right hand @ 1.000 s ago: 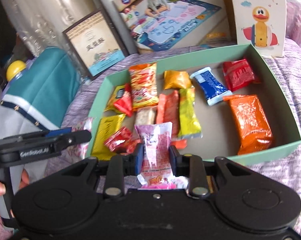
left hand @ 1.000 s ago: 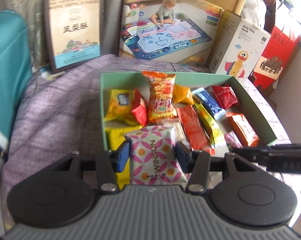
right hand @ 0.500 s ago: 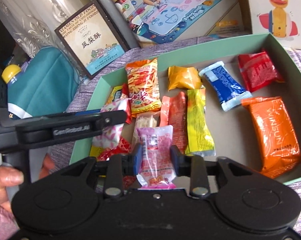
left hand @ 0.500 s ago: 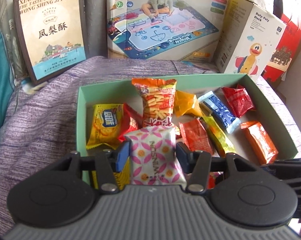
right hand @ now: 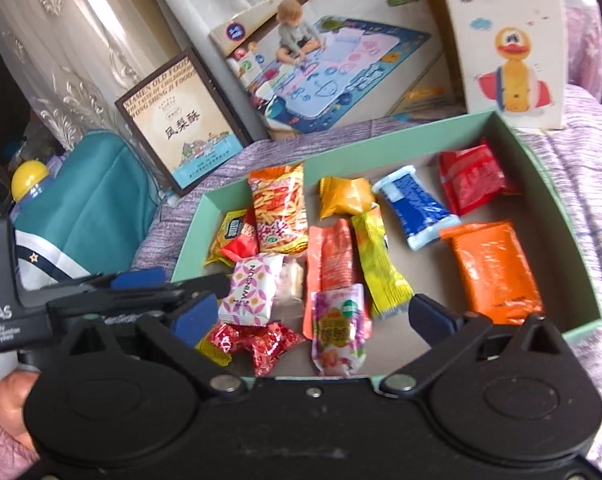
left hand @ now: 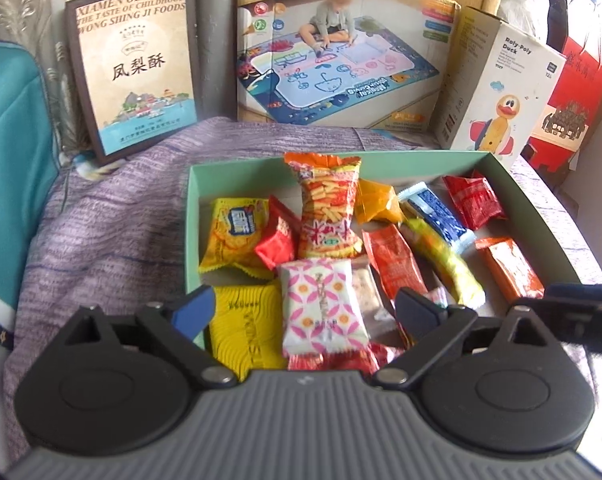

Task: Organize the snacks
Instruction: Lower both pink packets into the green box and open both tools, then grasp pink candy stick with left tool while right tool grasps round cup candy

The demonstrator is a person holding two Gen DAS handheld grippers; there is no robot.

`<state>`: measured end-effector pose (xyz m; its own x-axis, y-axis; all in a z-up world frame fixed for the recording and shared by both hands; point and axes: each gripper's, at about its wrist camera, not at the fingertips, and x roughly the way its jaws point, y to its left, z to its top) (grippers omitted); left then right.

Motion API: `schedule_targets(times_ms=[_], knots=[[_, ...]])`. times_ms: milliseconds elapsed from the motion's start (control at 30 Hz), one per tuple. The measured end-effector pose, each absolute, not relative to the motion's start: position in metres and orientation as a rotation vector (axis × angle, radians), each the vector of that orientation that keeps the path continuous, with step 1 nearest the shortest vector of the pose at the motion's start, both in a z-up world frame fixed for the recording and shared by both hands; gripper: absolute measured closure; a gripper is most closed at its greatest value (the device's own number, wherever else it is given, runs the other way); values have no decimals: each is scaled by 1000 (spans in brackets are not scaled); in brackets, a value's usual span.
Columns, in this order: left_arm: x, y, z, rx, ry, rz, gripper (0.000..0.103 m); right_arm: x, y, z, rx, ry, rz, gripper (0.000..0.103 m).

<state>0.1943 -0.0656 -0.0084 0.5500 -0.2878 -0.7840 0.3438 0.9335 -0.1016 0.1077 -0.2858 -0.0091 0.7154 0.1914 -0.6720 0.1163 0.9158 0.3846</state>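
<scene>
Between the spreading fingers of the left gripper point(left hand: 305, 306), a pink-and-white patterned packet point(left hand: 323, 310) is being let go, its sides clear of both blue pads as the jaws are opening. It is lying in the near left part of the green tray point(left hand: 529, 212), partly over a yellow packet point(left hand: 245, 328) and a red foil sweet point(right hand: 257, 340). Over the tray's near edge, the fingers of the right gripper point(right hand: 311, 314) are likewise being opened wide, and a pink-and-purple pouch point(right hand: 339, 328) is lying between them, touched by neither pad, beside the foot of a long orange-red stick pack point(right hand: 331, 258).

Further into the tray, a tall orange crisp bag point(left hand: 327, 206) is being shown leaning at the back wall, flanked by a yellow biscuit pack point(left hand: 233, 236), a small red packet point(left hand: 275, 240) and a golden pouch point(left hand: 375, 202). A long yellow stick pack point(right hand: 381, 260), a blue wrapper point(right hand: 415, 208), a red bag point(right hand: 473, 180) and a large orange packet point(right hand: 495, 268) are spread to the right, well apart from the grippers.

The tray is resting on a purple woven cloth point(left hand: 101, 232). Behind it a pineapple-cake box point(left hand: 135, 68), a drawing-mat box point(left hand: 337, 68) and a duck toy box point(left hand: 501, 92) are being propped upright. A hand point(right hand: 11, 404) is seen on the left gripper's handle.
</scene>
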Motion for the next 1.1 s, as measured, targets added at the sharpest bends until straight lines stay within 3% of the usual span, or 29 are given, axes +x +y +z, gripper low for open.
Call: schedule_targets(times_ms=[367,967,1067,1100], knots=[[133,-74,2,91,927,-417,0,54,-303,-11,448,762,-30,0],[74,-158,-52,268,1079,-533,0,-15,-350,-63,587,799,-125,0],[74,-170,-61,270,1101,-542,8,-19,-354,-70,596,811,-138,0],[75,-173,-64,269,1110,-549,19,-19,-357,-72,599,811,-139,0]])
